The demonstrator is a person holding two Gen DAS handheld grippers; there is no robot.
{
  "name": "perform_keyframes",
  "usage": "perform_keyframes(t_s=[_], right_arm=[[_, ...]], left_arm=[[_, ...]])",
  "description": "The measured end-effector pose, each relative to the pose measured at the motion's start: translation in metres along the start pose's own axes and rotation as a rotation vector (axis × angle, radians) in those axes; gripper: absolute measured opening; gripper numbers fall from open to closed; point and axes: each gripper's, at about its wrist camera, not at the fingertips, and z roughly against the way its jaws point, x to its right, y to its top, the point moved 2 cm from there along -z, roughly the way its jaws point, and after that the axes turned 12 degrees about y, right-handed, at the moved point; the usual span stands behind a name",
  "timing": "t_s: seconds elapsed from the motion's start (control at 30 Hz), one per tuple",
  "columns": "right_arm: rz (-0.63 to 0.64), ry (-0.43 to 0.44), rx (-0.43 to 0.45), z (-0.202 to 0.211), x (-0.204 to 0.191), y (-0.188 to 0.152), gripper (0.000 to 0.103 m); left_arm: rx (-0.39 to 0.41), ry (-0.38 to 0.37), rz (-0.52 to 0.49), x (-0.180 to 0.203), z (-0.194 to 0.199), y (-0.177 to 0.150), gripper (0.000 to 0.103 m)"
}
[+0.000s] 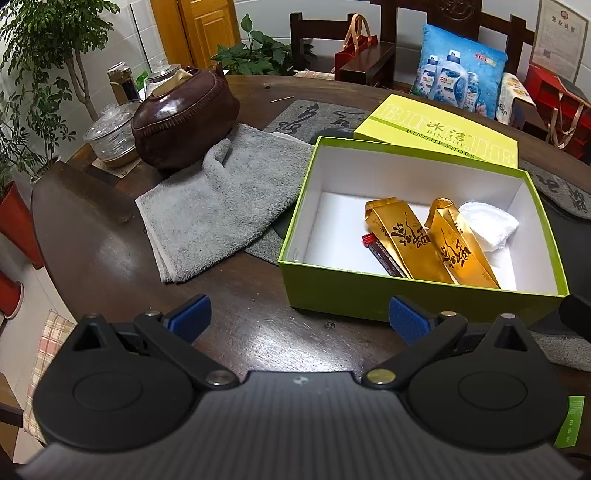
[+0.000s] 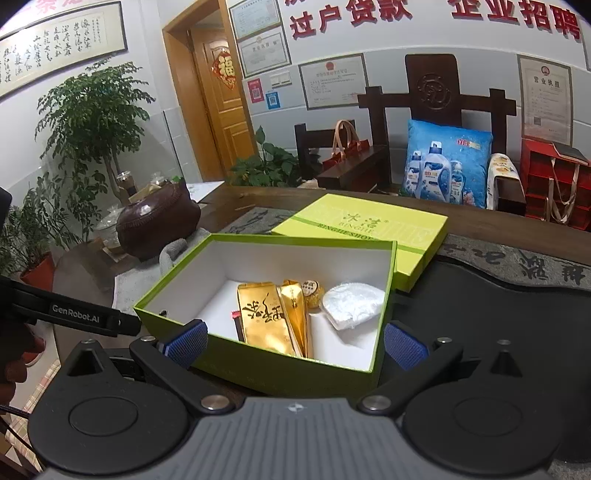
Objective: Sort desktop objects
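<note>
The grey towel (image 1: 218, 199) is seen upper left of the empty, spread-apart left gripper (image 1: 297, 317), the nearer tool.

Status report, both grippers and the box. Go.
Left gripper open, empty, short of the green box. Right gripper open, empty, at its near wall. Box holds two gold packets, white pad; lid off behind. Nothing blocking.

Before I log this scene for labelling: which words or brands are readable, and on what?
"BINGJIE SHOES": green box lid.
"GenRobot.AI": left gripper's arm, seen in the right wrist view.
Large red Chinese wall characters: legible.
Gold packets, framed certificates, calligraphy scroll: too small or stylised.
</note>
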Motion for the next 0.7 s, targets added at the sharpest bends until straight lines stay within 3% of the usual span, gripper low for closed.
perform_keyframes(t_s=[0.7], right_arm=[[0.004, -0.041, -0.116, 0.0002, -0.0022, -0.0084, 0.103]], left_arm=[[-0.025, -0.029, 0.008, 0.0075, 0.0094, -0.0094, 0.103]])
